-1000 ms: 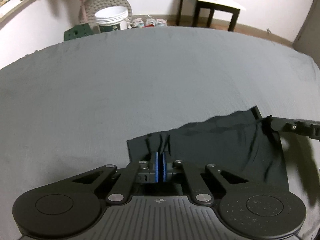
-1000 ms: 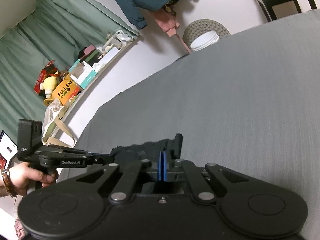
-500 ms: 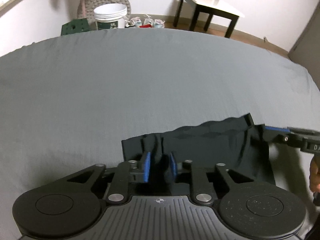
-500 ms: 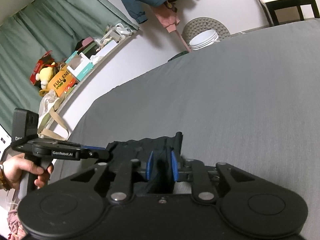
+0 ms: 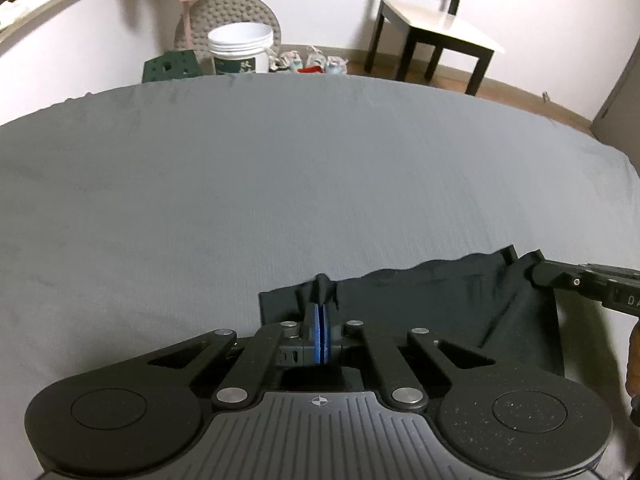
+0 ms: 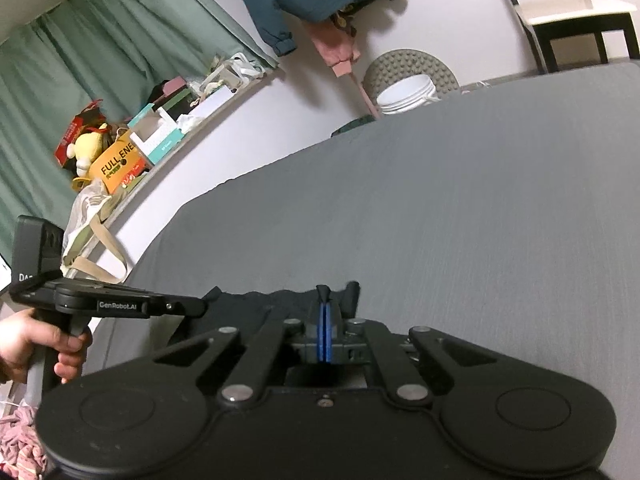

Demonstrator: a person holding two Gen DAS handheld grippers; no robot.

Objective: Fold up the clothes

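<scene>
A black garment (image 5: 440, 300) lies flat on the grey sheet (image 5: 280, 180) close to both grippers. My left gripper (image 5: 320, 308) is shut on its near-left edge, and a small peak of black cloth sticks up between the blue pads. The right gripper (image 5: 560, 280) comes in from the right at the garment's far right corner. In the right wrist view my right gripper (image 6: 323, 308) is shut on a pinch of the black garment (image 6: 260, 308). The left gripper (image 6: 192, 306) reaches the cloth's other end, held by a hand (image 6: 24, 344).
Past the bed's far edge stand a white bucket (image 5: 242, 48), a green stool (image 5: 170, 66), small shoes (image 5: 308, 64) and a dark chair (image 5: 436, 20). A shelf of boxes (image 6: 132, 148) and a tote bag (image 6: 92, 220) line the left wall. Pink cloth (image 6: 16, 440) lies bottom left.
Both grippers were shut a second ago, stood open half a second ago, and have now shut again, each on a pinch of the black garment's edge.
</scene>
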